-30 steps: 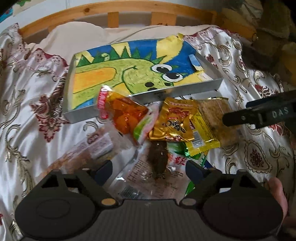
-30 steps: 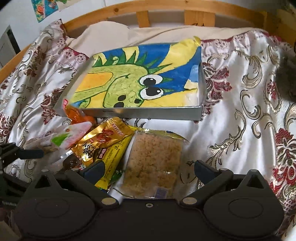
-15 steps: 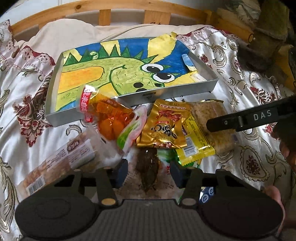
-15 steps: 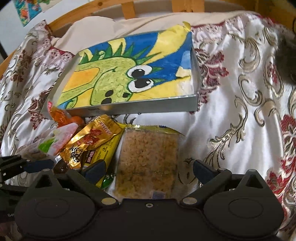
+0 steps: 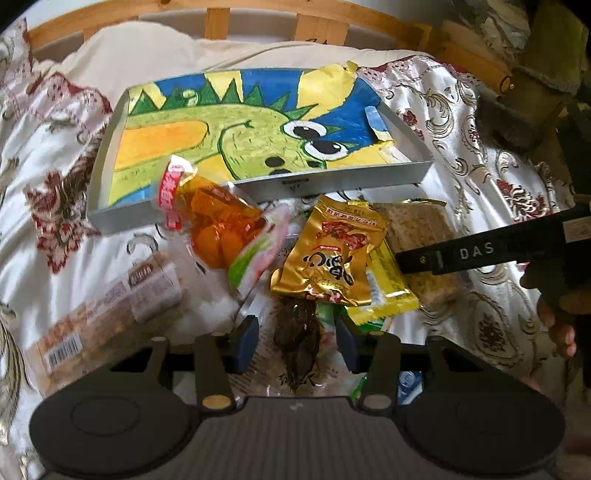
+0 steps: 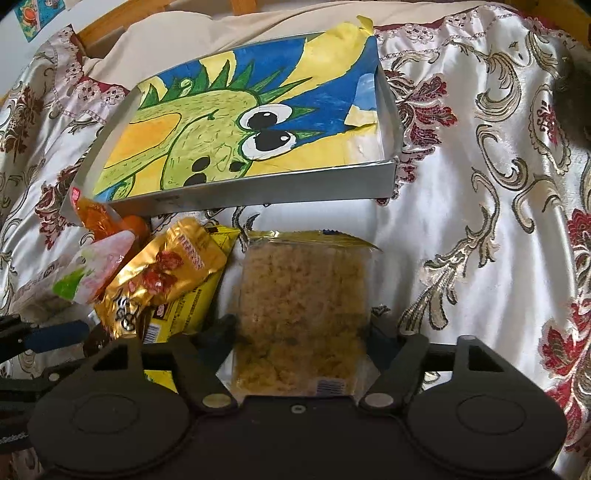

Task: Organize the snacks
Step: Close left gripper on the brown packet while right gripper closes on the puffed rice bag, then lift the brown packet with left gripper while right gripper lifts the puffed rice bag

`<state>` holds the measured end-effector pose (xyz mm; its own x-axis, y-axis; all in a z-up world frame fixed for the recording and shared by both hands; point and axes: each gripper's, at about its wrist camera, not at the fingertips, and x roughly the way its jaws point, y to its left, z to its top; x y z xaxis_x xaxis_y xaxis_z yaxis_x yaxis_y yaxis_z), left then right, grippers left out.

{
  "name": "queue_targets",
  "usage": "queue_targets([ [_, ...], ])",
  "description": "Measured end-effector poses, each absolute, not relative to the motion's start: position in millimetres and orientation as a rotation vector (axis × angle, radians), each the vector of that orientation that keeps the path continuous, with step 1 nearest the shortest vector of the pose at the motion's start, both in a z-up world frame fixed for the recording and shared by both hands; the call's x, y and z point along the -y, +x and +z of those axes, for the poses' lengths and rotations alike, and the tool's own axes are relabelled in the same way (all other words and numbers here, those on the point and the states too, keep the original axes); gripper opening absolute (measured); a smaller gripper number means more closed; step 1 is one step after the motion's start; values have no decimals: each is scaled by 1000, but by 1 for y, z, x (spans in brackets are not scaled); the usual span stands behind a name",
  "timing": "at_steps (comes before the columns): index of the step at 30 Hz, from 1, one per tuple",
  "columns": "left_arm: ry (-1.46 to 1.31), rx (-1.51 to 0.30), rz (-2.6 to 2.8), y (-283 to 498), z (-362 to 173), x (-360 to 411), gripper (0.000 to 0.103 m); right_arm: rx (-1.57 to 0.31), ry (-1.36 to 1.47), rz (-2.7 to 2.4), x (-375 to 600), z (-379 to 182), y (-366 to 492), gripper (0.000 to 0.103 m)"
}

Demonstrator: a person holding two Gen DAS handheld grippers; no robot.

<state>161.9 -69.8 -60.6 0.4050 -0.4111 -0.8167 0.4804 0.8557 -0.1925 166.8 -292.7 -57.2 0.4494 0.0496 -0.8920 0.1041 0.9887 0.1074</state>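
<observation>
Snack packets lie heaped on the bed in front of a shallow grey box [image 5: 332, 181] [image 6: 258, 188] lined with a dinosaur drawing. My left gripper [image 5: 297, 339] points down with its jaws closing, pads squeezing a clear packet with a dark brown snack [image 5: 295, 332]. My right gripper [image 6: 301, 328] straddles a rice crisp packet [image 6: 303, 295] [image 5: 417, 225]. Its jaws are closing, pads against both long sides. One finger of my right gripper [image 5: 461, 254] shows in the left wrist view. A gold packet [image 5: 332, 254] [image 6: 166, 269] and a yellow packet [image 5: 388, 295] lie between the two grippers.
An orange jelly bag [image 5: 218, 229] leans on the box's front wall, with a pink-green packet [image 5: 258, 254] beside it. A long clear pack [image 5: 110, 314] lies at the left. A wooden headboard [image 5: 258, 18] and a pillow stand behind. The floral satin cover [image 6: 480, 221] stretches right.
My left jaws went from wide apart to narrow around the dark-snack packet. My right gripper sank over the rice crisp packet and its jaws closed in to the packet's sides.
</observation>
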Motion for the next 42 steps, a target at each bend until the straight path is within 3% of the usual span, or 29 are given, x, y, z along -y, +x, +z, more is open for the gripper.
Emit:
queue_targets([
  [5,67,-1011,-559,160,-62,68,52,-1116,151,-31,294,-56,164,73],
  [8,95,-990,-563,162,-63,73,58,-1113,148,-28,292,-57,166,79],
  [11,133,-983,-575,163,-64,79,57,-1110,121,-29,288,-59,168,81],
  [14,147,-984,-569,162,-64,79,50,-1117,117,-31,288,-62,169,79],
  [17,111,-1015,-575,162,-61,76,48,-1111,117,-35,289,-59,168,73],
  [30,-36,-1171,-593,152,-51,60,47,-1058,190,8,293,-39,147,72],
  [42,143,-1033,-516,129,-34,69,46,-1013,198,12,293,-32,143,72],
])
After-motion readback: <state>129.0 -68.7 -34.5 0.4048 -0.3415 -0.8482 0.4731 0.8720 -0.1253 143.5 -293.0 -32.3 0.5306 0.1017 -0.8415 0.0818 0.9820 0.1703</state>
